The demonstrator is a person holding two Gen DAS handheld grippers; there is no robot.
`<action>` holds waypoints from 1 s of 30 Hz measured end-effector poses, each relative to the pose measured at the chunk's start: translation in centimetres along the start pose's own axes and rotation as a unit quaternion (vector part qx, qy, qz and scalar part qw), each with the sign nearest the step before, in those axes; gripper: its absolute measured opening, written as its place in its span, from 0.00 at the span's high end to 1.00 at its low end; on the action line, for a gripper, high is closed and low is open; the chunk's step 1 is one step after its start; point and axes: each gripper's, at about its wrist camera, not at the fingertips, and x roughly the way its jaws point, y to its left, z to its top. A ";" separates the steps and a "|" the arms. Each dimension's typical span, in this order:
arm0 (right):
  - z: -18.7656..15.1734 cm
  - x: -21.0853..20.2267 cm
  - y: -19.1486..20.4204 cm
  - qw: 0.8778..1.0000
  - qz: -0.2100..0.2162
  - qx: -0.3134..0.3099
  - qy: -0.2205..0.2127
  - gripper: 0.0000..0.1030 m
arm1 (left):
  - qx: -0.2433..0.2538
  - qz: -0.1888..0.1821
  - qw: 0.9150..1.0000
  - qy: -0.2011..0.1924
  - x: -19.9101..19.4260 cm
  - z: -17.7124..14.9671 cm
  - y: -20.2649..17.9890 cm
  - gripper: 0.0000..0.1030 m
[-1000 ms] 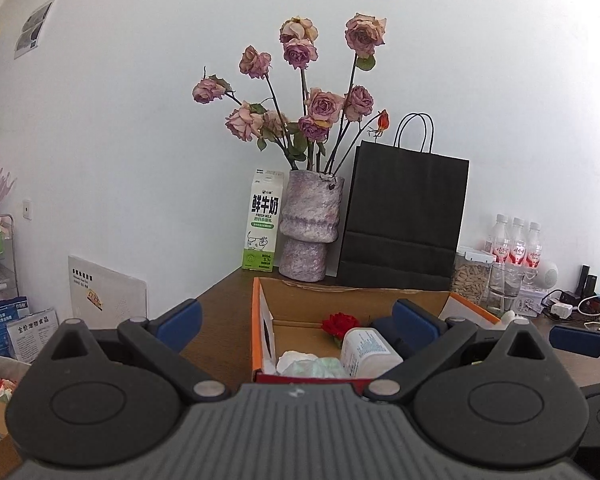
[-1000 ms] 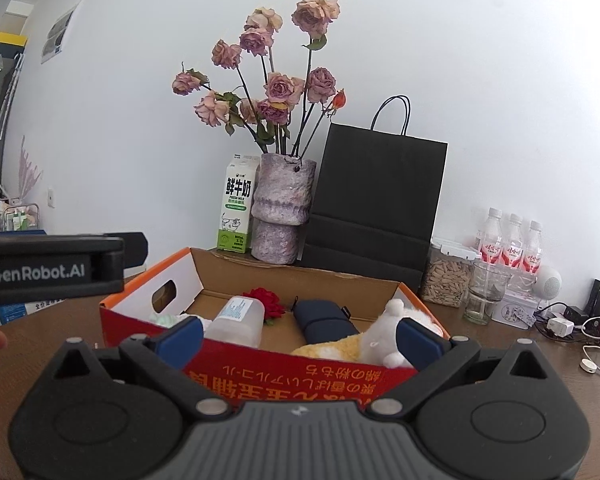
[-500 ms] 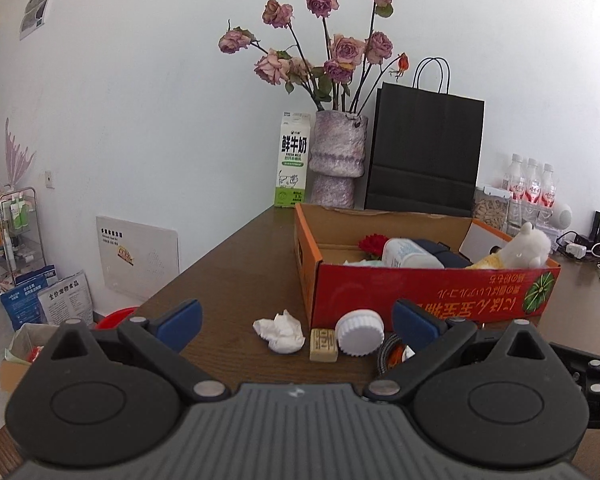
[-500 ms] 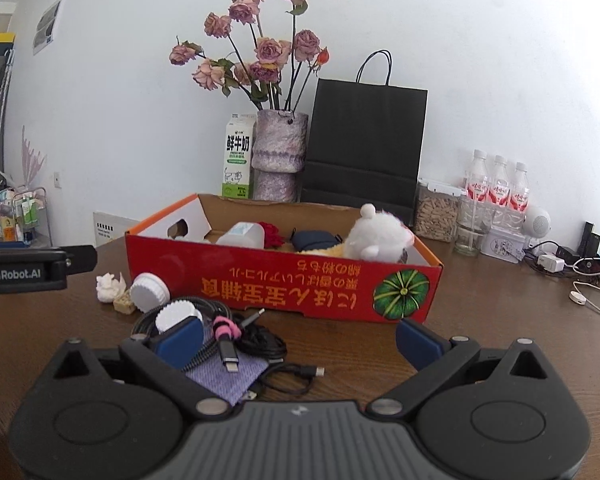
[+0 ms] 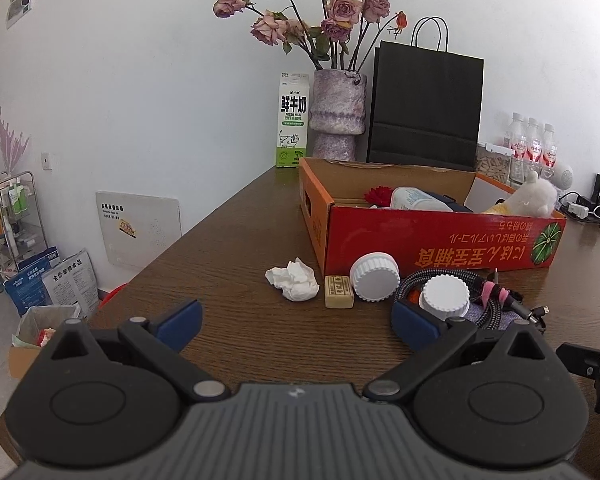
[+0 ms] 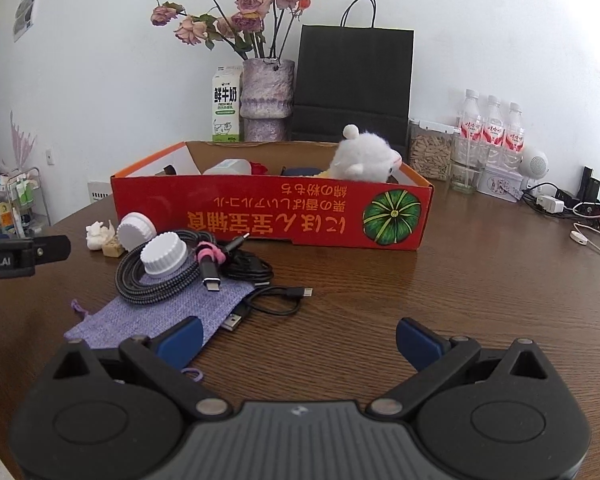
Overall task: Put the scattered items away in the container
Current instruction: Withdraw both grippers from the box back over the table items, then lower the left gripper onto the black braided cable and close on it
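Note:
A red cardboard box (image 5: 440, 240) (image 6: 284, 216) stands on the brown table and holds a white plush toy (image 6: 364, 158), a bottle (image 5: 416, 200), a red flower and a dark pouch. In front of it lie a crumpled tissue (image 5: 294, 284), a tan soap bar (image 5: 339, 291), two white lids (image 5: 374, 278) (image 6: 164, 254), braided and black cables (image 6: 204, 268) and a purple cloth pouch (image 6: 160, 314). My left gripper (image 5: 296, 326) is open and empty, short of the tissue. My right gripper (image 6: 298, 340) is open and empty, right of the pouch.
At the back stand a milk carton (image 5: 293, 120), a vase of dried roses (image 5: 338, 114), a black paper bag (image 5: 426, 108), water bottles (image 6: 490, 128) and a jar (image 6: 430, 154). Chargers and wires (image 6: 580, 216) lie at right. The table's left edge drops to floor clutter (image 5: 48, 280).
Both grippers have pulled back and lowered from over the box to the table in front of it. The scattered items have come into view. Both stay open.

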 end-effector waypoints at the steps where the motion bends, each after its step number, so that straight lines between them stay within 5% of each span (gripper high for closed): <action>1: 0.0 0.1 0.0 1.000 0.001 0.000 0.004 0.00 | 0.000 0.000 1.000 0.003 0.2 0.0 0.0 0.00; 8: 0.0 0.7 0.2 1.000 0.002 -0.006 0.026 0.00 | 0.006 -0.010 1.000 0.011 1.0 0.0 -0.6 0.00; 20: 0.4 0.8 -0.7 1.000 0.000 0.007 0.025 0.00 | 0.049 -0.095 0.994 0.037 2.0 1.2 -4.6 0.00; 30: 2.4 1.6 -3.1 0.999 0.005 0.017 0.044 0.00 | 0.073 -0.115 0.986 0.096 4.7 1.5 -7.6 0.00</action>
